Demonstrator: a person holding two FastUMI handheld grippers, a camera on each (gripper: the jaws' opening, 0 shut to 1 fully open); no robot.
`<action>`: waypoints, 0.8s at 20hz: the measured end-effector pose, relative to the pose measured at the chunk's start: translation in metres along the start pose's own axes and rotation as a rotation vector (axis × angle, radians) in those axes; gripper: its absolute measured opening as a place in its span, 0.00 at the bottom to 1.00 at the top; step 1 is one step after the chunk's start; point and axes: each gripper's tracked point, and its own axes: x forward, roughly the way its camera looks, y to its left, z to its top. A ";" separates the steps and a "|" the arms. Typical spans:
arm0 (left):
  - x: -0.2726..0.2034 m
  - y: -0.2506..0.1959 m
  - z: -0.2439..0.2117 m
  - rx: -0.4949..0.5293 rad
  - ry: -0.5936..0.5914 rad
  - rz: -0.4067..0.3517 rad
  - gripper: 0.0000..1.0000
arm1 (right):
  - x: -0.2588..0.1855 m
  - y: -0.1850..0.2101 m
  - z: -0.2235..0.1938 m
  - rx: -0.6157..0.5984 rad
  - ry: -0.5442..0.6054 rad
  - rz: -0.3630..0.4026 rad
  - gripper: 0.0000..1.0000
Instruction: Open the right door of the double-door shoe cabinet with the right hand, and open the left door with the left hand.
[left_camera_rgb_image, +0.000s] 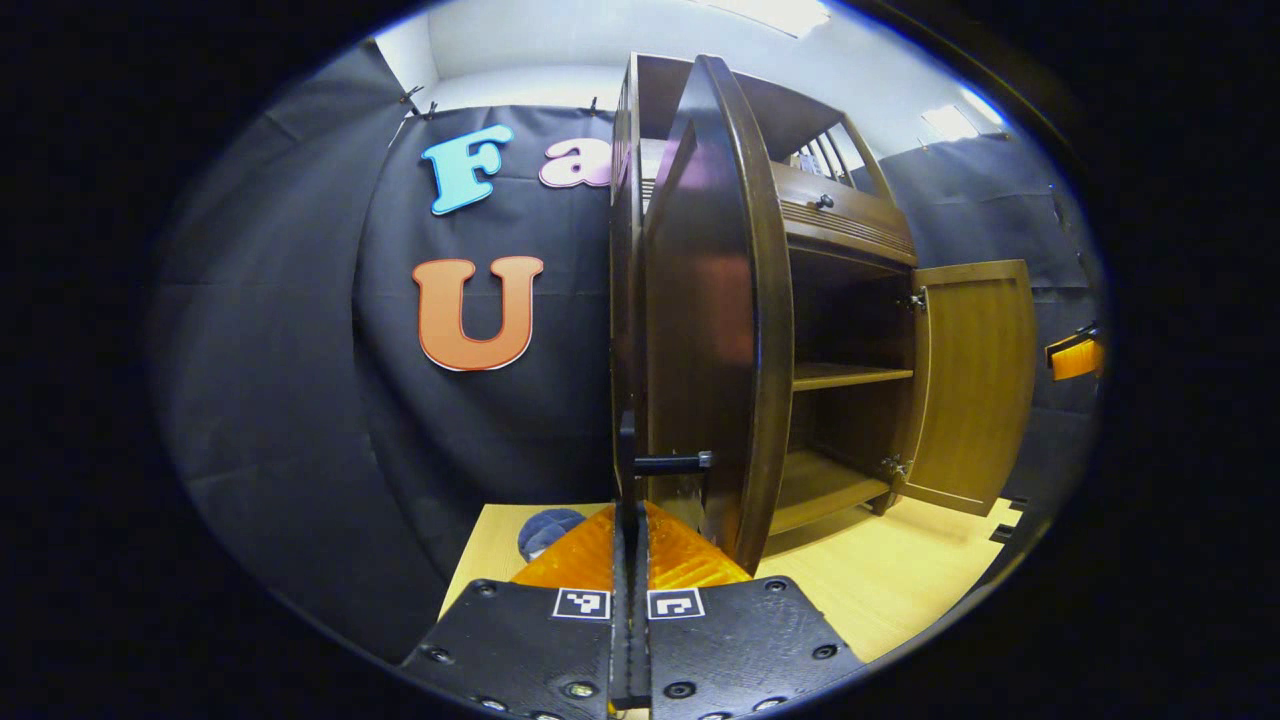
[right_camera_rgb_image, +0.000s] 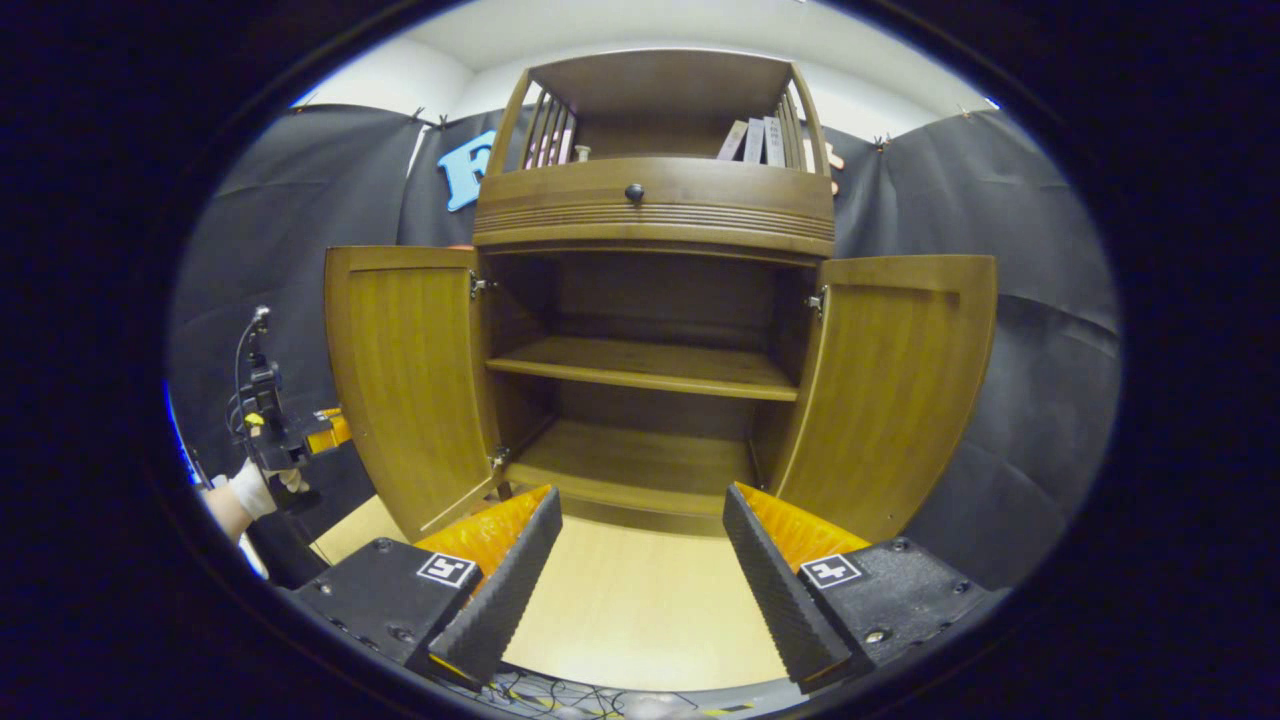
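The dark wooden shoe cabinet faces me in the right gripper view with both doors swung wide: the left door and the right door. Two bare shelves show inside. My right gripper hangs open in front of the cabinet, touching nothing. In the left gripper view the left door is seen edge-on, and my left gripper is shut on its thin black handle on the outer face. The left gripper also appears behind that door, held by a gloved hand.
A drawer with a round knob sits above the doors, and books stand on the top shelf. The cabinet rests on a light wooden floor. A blue round object lies on the floor by the wall cloth.
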 end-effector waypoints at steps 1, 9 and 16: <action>0.000 0.002 0.000 -0.009 -0.003 -0.013 0.00 | 0.001 -0.001 0.000 0.001 0.002 0.001 1.00; 0.001 0.006 0.000 -0.083 -0.002 -0.119 0.00 | 0.000 0.000 -0.003 -0.005 0.012 0.014 1.00; -0.011 0.020 -0.011 -0.093 0.052 -0.062 0.38 | -0.001 0.000 -0.005 -0.009 0.024 0.012 1.00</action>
